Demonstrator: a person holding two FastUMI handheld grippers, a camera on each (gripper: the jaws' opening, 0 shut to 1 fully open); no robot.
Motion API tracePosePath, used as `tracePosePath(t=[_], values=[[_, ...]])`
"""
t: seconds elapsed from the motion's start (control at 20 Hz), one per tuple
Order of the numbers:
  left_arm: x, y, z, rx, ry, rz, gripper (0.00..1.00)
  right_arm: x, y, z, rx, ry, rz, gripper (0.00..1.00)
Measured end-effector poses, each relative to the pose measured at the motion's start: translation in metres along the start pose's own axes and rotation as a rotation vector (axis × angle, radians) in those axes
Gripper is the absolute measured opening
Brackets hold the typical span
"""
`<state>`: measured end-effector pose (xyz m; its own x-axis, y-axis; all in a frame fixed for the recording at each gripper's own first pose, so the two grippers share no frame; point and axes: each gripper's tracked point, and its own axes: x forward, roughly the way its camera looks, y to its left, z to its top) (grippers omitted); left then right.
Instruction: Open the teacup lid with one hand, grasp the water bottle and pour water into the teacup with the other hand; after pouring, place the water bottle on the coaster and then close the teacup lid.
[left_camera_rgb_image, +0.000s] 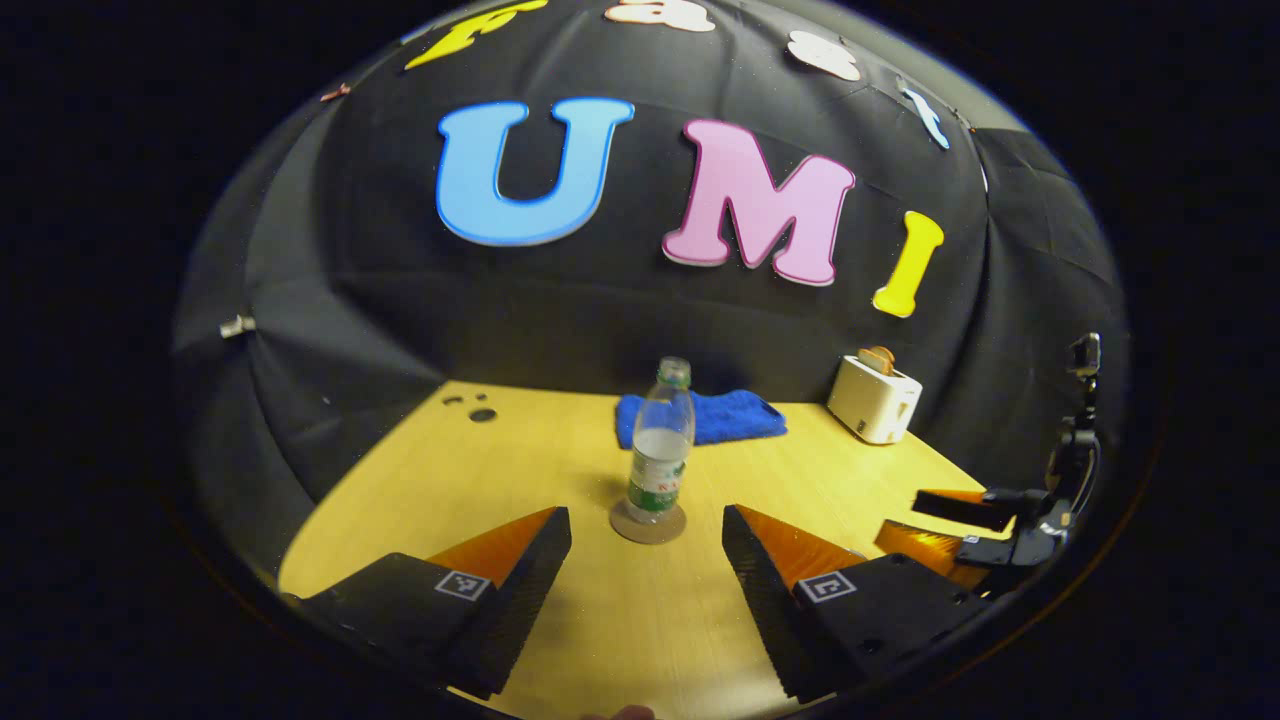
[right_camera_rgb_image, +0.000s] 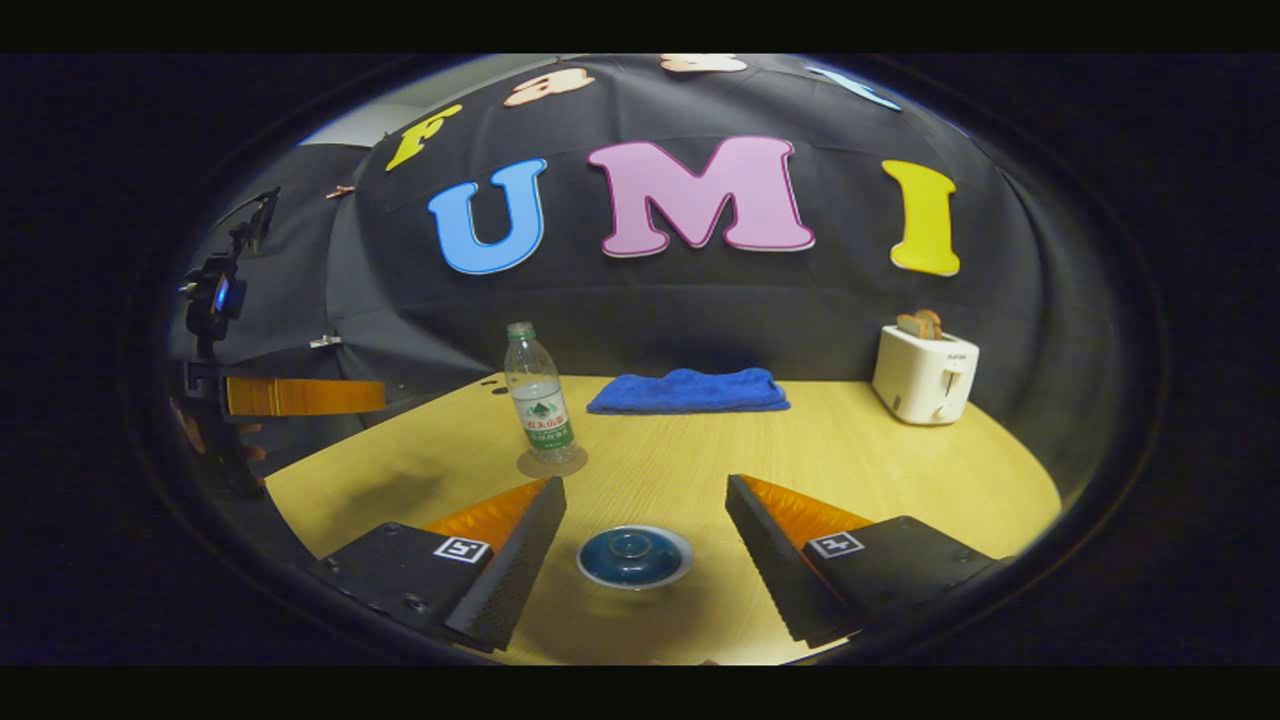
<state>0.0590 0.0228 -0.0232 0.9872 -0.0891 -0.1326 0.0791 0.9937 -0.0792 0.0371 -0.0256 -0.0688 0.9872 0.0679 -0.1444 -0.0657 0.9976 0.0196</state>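
Clear plastic water bottle with green label (left_camera_rgb_image: 660, 445) stands upright on round tan coaster (left_camera_rgb_image: 648, 523), mid-table on pale wooden tabletop (left_camera_rgb_image: 620, 620).

Left gripper (left_camera_rgb_image: 647, 540): jaws wide apart, nothing held, bottle just beyond fingertips, gap centred on it.

Right gripper (right_camera_rgb_image: 645, 515): jaws spread, nothing held. Blue round teacup lid with white rim (right_camera_rgb_image: 634, 556) sits between its fingers, untouched; cup body beneath not discernible.

Bare wood around bottle on all sides.

Folded blue cloth (right_camera_rgb_image: 688, 391) along far edge. White toaster with bread slices (right_camera_rgb_image: 925, 374) at far right corner, well apart from bottle.
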Motion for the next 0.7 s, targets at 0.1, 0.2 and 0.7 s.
tracePosePath(t=[0.1, 0.2, 0.7], values=[[-0.026, -0.016, 0.028, -0.016, -0.03, 0.066, 0.95, -0.018, -0.005, 0.046, -0.023, -0.036, -0.007, 0.99], [-0.044, -0.026, 0.045, -0.062, -0.035, 0.089, 0.96, -0.028, -0.003, 0.082, -0.028, -0.071, -0.005, 0.99], [-0.147, -0.025, 0.078, -0.076, -0.141, 0.181, 0.96, -0.076, 0.051, 0.149, -0.023, -0.1, 0.032, 0.99]])
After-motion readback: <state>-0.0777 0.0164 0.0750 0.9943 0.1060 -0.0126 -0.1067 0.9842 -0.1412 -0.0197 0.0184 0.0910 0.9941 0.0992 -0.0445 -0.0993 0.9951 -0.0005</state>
